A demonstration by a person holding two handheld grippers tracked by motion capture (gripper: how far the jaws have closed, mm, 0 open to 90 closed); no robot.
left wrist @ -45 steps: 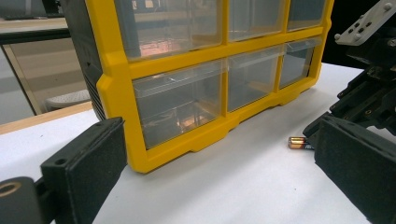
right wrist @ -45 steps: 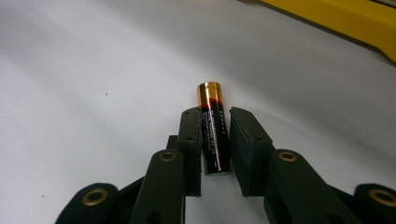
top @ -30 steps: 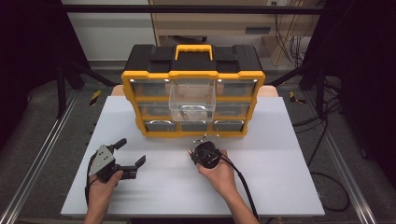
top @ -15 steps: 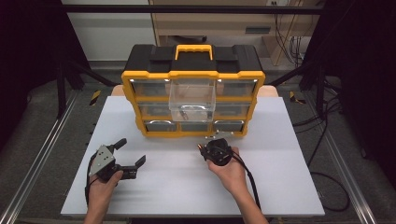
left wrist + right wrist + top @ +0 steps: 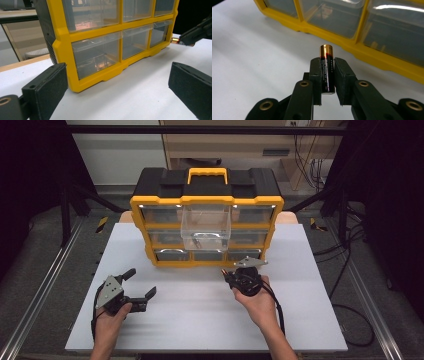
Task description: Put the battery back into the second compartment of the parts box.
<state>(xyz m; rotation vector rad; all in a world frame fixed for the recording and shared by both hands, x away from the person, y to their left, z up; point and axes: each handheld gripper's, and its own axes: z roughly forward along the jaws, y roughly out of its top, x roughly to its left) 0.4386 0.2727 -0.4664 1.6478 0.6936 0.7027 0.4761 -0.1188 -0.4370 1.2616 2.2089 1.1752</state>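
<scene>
- The right tool (image 5: 328, 82) grips a battery (image 5: 327, 70), carrying it toward the organizer (image 5: 206, 220).
- Next: lift it to the pulled-out drawer (image 5: 205, 226) ahead.
- The left tool (image 5: 139, 287) rests open.

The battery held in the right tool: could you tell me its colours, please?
Black body with a copper-gold top end, best seen in the right gripper view.

White table (image 5: 320, 320) before me, grey floor (image 5: 45, 250) around it, metal rails (image 5: 35, 305) at my sides, wooden bench (image 5: 225, 145) behind, cables (image 5: 305, 155) hanging, dark surroundings.
</scene>
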